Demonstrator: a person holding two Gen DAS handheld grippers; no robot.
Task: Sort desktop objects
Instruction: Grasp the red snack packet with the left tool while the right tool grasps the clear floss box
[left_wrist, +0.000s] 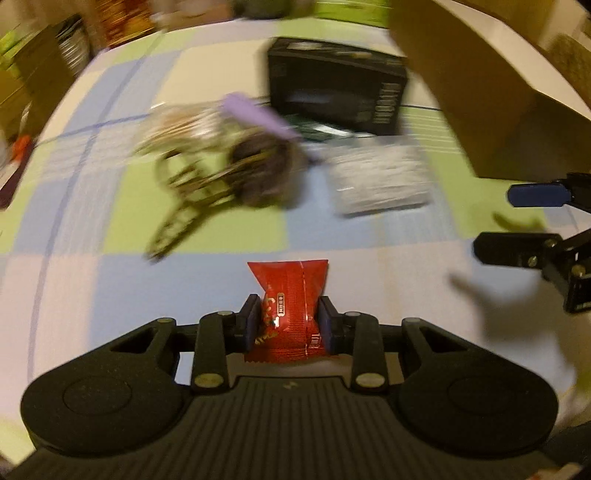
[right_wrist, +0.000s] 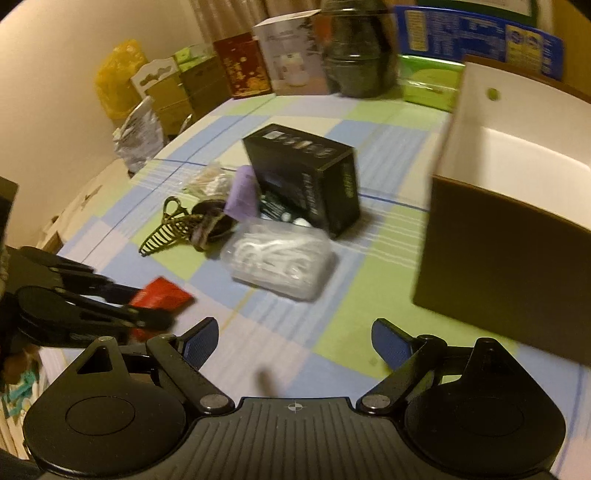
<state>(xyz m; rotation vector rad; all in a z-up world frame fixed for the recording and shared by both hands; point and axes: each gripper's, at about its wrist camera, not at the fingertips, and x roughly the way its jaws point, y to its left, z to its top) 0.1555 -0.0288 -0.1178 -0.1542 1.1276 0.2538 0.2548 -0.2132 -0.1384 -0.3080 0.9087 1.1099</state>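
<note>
My left gripper (left_wrist: 288, 319) is shut on a red snack packet (left_wrist: 290, 306) and holds it above the checked tablecloth (left_wrist: 110, 295). The packet also shows in the right wrist view (right_wrist: 160, 295), at the left. My right gripper (right_wrist: 295, 343) is open and empty; it also shows at the right edge of the left wrist view (left_wrist: 517, 221). Ahead lie a green hair claw (right_wrist: 164, 230), a dark round object (right_wrist: 212, 221), a purple item (right_wrist: 242, 194), a clear box of white picks (right_wrist: 280, 260) and a black box (right_wrist: 306, 173).
A brown box with a white inside (right_wrist: 517, 206) stands open at the right. Cartons, a dark jar (right_wrist: 358, 55) and bags line the table's far edge. A foil bag (right_wrist: 140, 136) sits at the left edge.
</note>
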